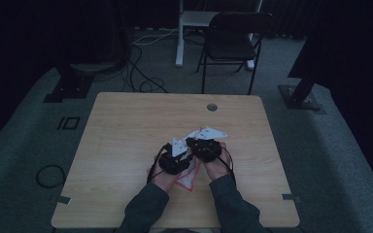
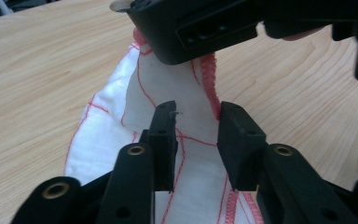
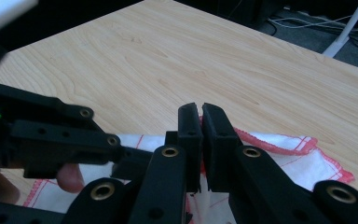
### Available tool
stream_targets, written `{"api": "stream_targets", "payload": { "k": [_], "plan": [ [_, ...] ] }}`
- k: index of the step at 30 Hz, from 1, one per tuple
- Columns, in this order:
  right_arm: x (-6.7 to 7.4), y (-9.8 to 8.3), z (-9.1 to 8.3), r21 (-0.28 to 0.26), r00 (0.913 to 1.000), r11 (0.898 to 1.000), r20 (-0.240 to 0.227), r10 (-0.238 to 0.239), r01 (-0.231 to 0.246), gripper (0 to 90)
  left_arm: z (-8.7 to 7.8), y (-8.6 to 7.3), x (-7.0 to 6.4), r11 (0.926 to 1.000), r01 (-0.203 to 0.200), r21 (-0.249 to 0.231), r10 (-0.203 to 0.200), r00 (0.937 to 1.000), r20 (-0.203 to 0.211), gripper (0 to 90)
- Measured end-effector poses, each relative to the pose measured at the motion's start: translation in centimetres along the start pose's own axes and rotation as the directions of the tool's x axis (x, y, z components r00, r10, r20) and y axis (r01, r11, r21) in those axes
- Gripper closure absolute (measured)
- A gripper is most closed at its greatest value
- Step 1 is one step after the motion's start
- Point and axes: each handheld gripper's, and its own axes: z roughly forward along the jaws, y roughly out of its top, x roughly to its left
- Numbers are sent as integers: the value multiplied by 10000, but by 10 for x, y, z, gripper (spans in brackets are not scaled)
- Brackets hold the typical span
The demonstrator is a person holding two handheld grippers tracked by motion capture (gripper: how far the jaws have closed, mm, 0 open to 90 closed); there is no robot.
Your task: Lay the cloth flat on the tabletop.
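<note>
I'm low on the near half of the table (image 1: 126,121), both hands bunched together over the white cloth with red stitching (image 2: 112,135), which lies at about six o'clock from the table's centre, just ahead of my forearms. In the right gripper view, the right gripper (image 3: 201,116) has its jaws pressed together on the red hem (image 3: 261,138), pinching the cloth's edge and lifting it slightly off the wood. In the left gripper view, the left gripper (image 2: 196,133) has its jaws standing apart with a raised fold of cloth between them; the hem (image 2: 209,79) runs along the inner face of the jaw at three o'clock, but the pads don't look pressed on the fabric yet. The right gripper's black body hangs at twelve o'clock in that view, right on top of the same fold.

My read: this is the second pinch, getting a left-hand hold beside the right so the cloth can be spread or folded. Next I need to close the left jaws squarely on that fold, catching the hem, without tugging it out of the right grip
</note>
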Motion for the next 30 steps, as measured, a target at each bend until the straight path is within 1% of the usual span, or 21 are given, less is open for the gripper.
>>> {"api": "stream_targets", "payload": {
  "k": [2,6,9,10,12,16,18,20,24,27,30],
  "plan": [
    [0,0,0,-27,10000,10000,16,-4,4,872,0,-1,0,9997,220,-66,-219,9996,174,688],
    [-1,0,-1,-125,9999,9999,83,72,-71,871,-1,-1,-3,9992,306,-243,-294,9984,482,611],
    [-1,0,-2,-137,9999,9999,87,76,-75,871,0,1,-3,9984,487,-288,-472,9976,508,604],
    [-1,0,-2,-139,9999,9999,72,89,-88,871,1,1,-3,9982,540,-273,-526,9974,489,630],
    [0,0,-2,-122,10000,9999,43,71,-70,872,3,1,-1,9987,490,-137,-485,9981,381,679],
    [1,0,0,-87,10000,10000,13,34,-34,871,5,-1,2,9980,624,46,-625,9979,186,834],
    [1,-1,0,-52,10000,10000,5,48,-48,870,5,-1,4,9981,602,120,-603,9981,76,884],
    [-1,-2,0,-40,10000,10000,-34,52,-52,863,5,-2,7,9977,650,171,-650,9979,-19,891],
    [-4,-5,-3,-58,9999,10000,-108,68,-69,812,3,-1,12,9979,603,245,-599,9981,-171,895],
    [-7,-7,-6,-99,9999,9999,-58,87,-88,778,1,-1,16,9977,630,245,-623,9976,-294,895],
    [-9,-9,-9,-114,10000,9999,5,75,-75,769,0,-1,23,9970,706,301,-694,9968,-391,895]
  ]
}}
